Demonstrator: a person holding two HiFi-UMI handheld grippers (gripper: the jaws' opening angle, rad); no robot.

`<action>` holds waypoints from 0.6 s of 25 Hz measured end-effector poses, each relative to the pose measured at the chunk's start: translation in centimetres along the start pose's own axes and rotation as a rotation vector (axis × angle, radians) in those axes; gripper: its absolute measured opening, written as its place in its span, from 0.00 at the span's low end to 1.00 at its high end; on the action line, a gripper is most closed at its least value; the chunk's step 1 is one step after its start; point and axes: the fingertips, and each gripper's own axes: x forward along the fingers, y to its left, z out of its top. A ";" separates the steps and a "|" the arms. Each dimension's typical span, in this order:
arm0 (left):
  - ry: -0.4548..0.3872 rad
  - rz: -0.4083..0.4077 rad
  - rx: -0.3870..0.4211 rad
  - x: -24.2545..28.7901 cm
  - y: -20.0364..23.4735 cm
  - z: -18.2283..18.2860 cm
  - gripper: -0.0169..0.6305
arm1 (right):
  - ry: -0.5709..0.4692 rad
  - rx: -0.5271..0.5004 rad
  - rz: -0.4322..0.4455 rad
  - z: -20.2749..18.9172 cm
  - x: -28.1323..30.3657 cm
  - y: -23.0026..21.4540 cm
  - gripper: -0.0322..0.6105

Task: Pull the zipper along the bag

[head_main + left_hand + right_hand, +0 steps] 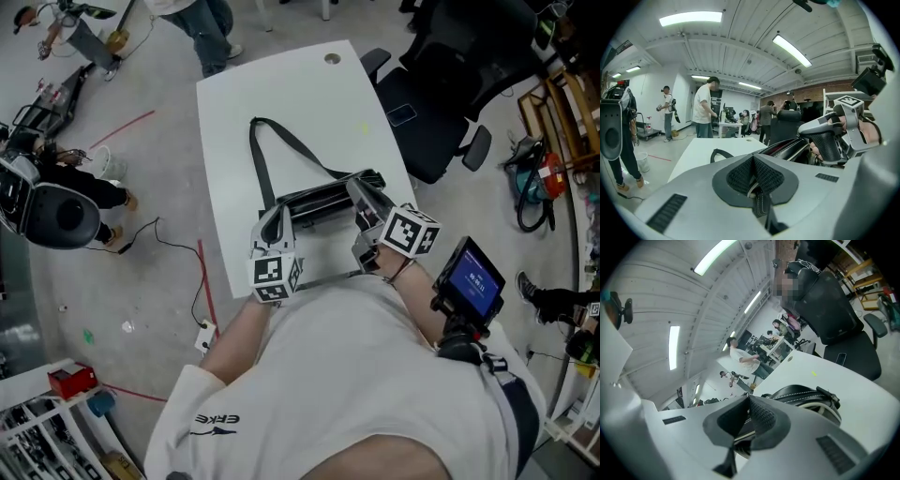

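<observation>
A black bag (323,202) with a long strap (272,141) lies on the white table (281,94). My left gripper (277,218) is at the bag's left end. In the left gripper view my left gripper (753,161) is shut on a black tab with white stitching (761,201). The bag's mouth (787,146) shows a red lining there. My right gripper (357,187) is at the bag's right part, on its top. In the right gripper view it (749,416) is shut on a thin piece at the zipper line. The bag's rounded end (806,397) lies just beyond.
A black office chair (431,112) stands close to the table's right edge. A small screen (473,277) rides by my right forearm. People stand and sit around the room (56,202). A cable and red tape (202,281) lie on the floor at the left.
</observation>
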 end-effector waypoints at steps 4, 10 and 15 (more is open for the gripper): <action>-0.001 -0.036 0.001 0.1 -0.6 0.0 0.03 | 0.011 -0.020 0.002 -0.8 0.3 1.0 0.07; -0.007 -0.060 -0.004 0.2 -0.7 0.0 0.03 | 0.030 -0.047 -0.002 -2.0 0.9 1.6 0.07; -0.009 -0.070 -0.008 0.1 -0.7 0.2 0.03 | 0.055 -0.074 0.008 -3.0 1.6 2.8 0.07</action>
